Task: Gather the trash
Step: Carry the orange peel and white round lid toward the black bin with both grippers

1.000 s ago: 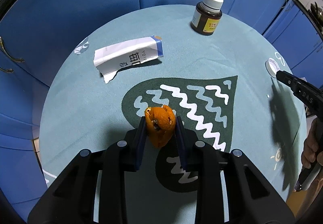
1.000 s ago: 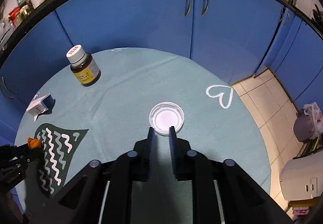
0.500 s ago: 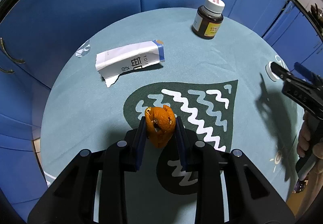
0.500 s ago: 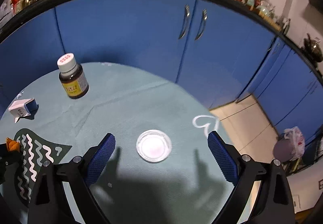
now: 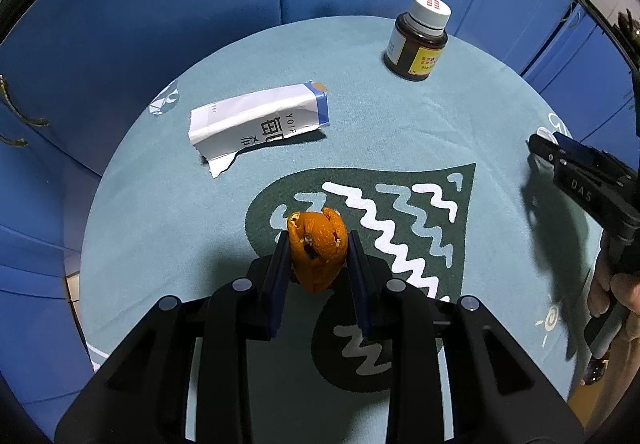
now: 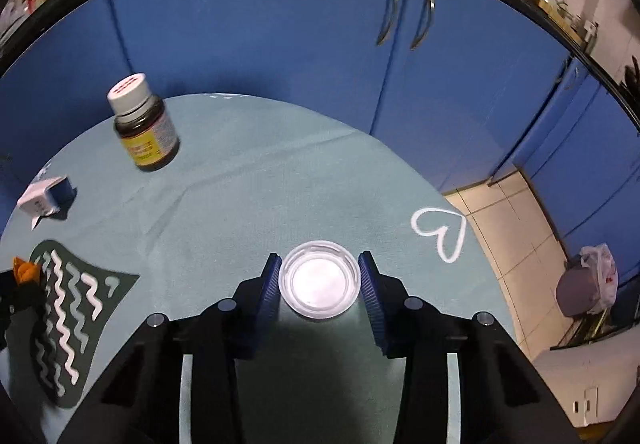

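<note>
Right wrist view: our right gripper (image 6: 319, 280) fingers spread astride clear round plastic lid (image 6: 319, 281) near table (image 6: 248, 180) right edge, set to close. Our left gripper (image 5: 318, 252) pinches orange peel (image 5: 317, 249) above table centre, holding it for disposal.

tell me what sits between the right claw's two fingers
A clear plastic lid lying on the tablecloth, seen in the right wrist view.

Orange peel (image 5: 318, 250), white-and-blue carton (image 5: 260, 120), brown white-capped bottle (image 5: 418, 40), translucent white lid (image 6: 319, 281), teal zigzag-patterned tablecloth (image 5: 400, 132).
</note>
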Motion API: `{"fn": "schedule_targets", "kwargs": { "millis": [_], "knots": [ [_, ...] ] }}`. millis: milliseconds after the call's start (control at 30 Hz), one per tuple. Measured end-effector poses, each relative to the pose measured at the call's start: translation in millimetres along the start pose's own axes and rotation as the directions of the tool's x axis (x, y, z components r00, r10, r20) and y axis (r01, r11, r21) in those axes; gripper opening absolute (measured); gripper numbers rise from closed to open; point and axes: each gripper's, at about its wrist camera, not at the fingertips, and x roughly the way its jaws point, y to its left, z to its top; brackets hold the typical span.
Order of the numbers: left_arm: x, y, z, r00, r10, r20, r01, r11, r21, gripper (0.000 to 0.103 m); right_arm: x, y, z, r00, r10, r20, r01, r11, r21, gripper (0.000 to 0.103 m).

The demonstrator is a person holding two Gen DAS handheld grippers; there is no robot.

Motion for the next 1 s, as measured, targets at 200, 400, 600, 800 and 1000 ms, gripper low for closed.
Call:
{"fn": "schedule_targets", "kwargs": {
  "millis": [200, 400, 600, 800, 1000],
  "knots": [
    [-9.5, 2.2, -1.8, 1.000, -0.005, 0.015, 0.005, 1.000, 0.001, 0.027, -20.7, -0.3, -7.5, 1.000, 0.010, 0.023, -0.010, 1.000, -0.005, 0.039],
    [-26.3, 1.7, -7.1, 0.999, -0.013, 0.039, 0.013, 1.000, 0.010, 0.027, -45.4, 1.6, -13.9, 0.999, 0.017, 0.050, -0.016, 1.000, -0.016, 0.039],
    [-43.3, -3.9, -16.1, 0.998, -0.021, 0.055, 0.020, 1.000, 0.021, 0.027, -69.3, 5.1, -22.8, 0.997, 0.014, 0.071, -0.012, 1.000, -0.027, 0.039],
    [-62.0, -14.8, -28.2, 0.997, -0.030, 0.076, 0.026, 0.999, 0.047, 0.027, -93.1, 0.1, -33.2, 0.996, 0.000, 0.094, 0.003, 1.000, -0.025, 0.039],
    [-75.6, -36.5, -36.6, 0.994, -0.047, 0.094, 0.038, 0.995, 0.092, 0.027, -115.7, -14.7, -48.0, 0.994, -0.023, 0.110, 0.023, 1.000, -0.002, 0.039]
  ]
}}
